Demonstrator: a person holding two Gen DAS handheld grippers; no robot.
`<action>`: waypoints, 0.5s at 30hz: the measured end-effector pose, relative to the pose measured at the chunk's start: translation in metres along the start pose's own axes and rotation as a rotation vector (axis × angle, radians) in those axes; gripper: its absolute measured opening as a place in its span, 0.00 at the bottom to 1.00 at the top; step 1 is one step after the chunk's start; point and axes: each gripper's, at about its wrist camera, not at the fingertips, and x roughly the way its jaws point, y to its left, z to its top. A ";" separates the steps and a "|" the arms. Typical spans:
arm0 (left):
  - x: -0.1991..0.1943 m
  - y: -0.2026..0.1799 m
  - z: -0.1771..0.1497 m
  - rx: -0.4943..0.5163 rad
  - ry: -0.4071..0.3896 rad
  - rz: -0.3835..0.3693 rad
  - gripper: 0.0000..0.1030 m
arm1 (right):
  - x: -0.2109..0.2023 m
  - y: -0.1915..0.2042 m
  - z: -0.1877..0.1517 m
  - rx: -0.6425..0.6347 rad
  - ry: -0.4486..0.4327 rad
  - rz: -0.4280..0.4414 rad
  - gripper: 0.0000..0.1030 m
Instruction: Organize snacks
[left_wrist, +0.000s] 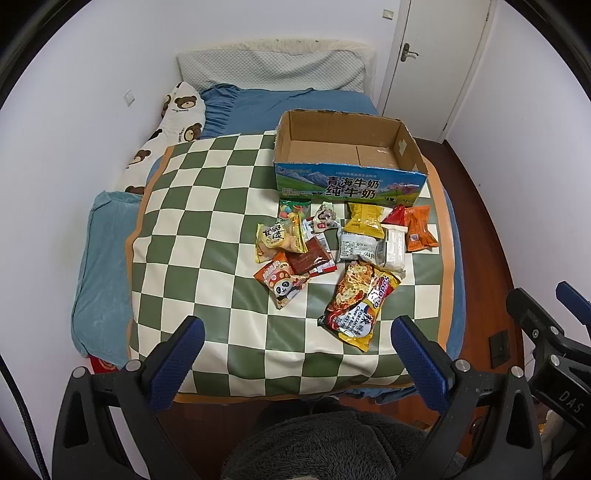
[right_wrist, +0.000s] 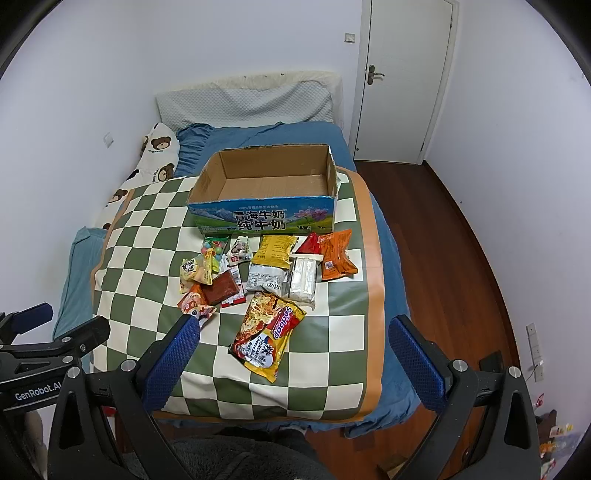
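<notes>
white-walled room with a white panel door (right_wrist: 402, 81) and dark wooden floor (right_wrist: 461, 236). blue-sheeted bed (left_wrist: 258, 107) carries a green-and-white checkered mat (left_wrist: 207, 236). open brown cardboard milk box with blue printed front (left_wrist: 347, 184) stands at the mat's far edge, nothing visible inside. loose pile of coloured foil snack packets (left_wrist: 321, 240) lies just in front of the box; the yellow-red noodle packet (right_wrist: 267, 332) is nearest. left gripper (left_wrist: 295, 343) and right gripper (right_wrist: 291, 343) hover short of the pile, fingers apart, holding nothing.
</notes>
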 end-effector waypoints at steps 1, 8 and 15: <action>0.002 -0.004 0.000 -0.001 0.001 0.001 1.00 | 0.001 -0.001 -0.001 0.005 -0.004 0.005 1.00; 0.002 -0.005 0.001 -0.001 -0.001 0.003 1.00 | 0.000 -0.001 0.001 0.005 -0.005 0.007 1.00; 0.002 -0.004 0.001 0.000 -0.003 0.000 1.00 | 0.000 -0.001 0.003 0.006 -0.005 0.008 1.00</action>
